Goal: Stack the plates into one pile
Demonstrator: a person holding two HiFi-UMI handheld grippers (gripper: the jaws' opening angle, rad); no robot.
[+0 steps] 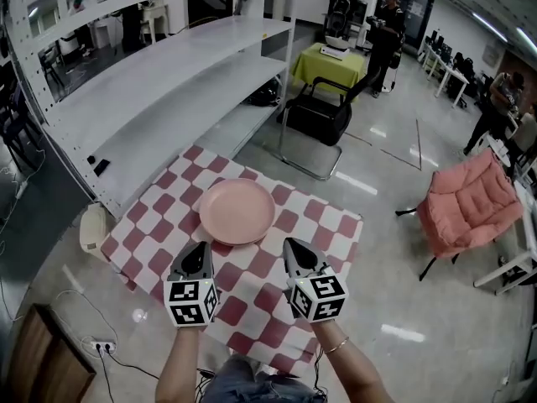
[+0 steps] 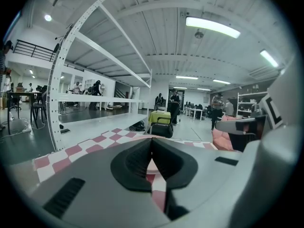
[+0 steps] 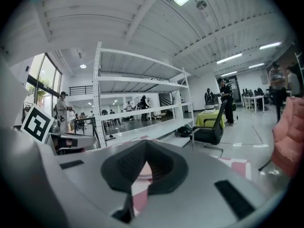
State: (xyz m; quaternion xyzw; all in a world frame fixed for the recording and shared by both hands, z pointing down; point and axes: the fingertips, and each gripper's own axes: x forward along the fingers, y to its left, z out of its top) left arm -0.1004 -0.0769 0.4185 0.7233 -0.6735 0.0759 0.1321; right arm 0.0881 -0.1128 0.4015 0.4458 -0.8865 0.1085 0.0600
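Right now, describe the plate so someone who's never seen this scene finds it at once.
Find the table with the red-and-white checked cloth, in front of the white shelving. The pink plate lies on its far half, just beyond the left gripper and right gripper. It is the only round, plain-coloured thing there.

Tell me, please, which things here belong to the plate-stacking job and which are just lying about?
Part of the job:
- pink plate (one or several stacked, unclear), on the checkered cloth
- left tongs, shut, empty
- right tongs, shut, empty

Just lying about:
- white shelving
- black chair
- pink armchair
- yellow-green table
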